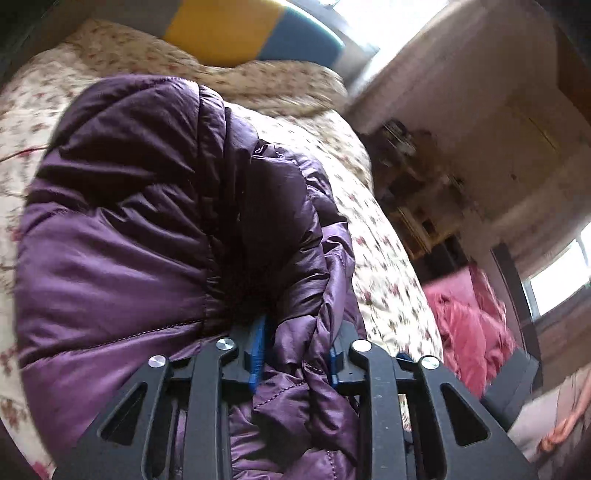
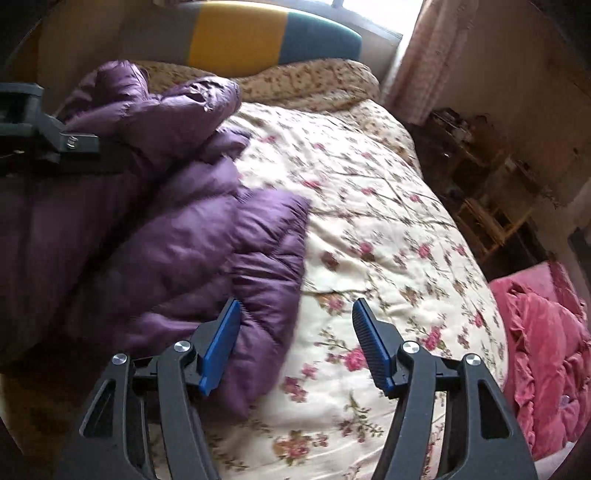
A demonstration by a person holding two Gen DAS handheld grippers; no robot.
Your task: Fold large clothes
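Note:
A purple puffer jacket [image 1: 122,229] lies bunched on the floral bedspread [image 1: 388,266] and fills most of the left wrist view. My left gripper [image 1: 295,352] is shut on a thick fold of it, with the blue pads [image 1: 258,343] pressing padded fabric from both sides. In the right wrist view the same jacket [image 2: 177,243] is heaped on the bed's left half, and the left gripper's black body [image 2: 55,140] rests on top of it. My right gripper [image 2: 295,325] stands open just off the jacket's near right edge, above the bedspread [image 2: 369,206], holding nothing.
A yellow and teal striped cushion [image 2: 258,33] stands at the head of the bed under a window. A pink quilt [image 2: 546,347] lies off the bed's right side. Cluttered dark shelves [image 2: 476,192] line the right wall beside a curtain [image 2: 424,59].

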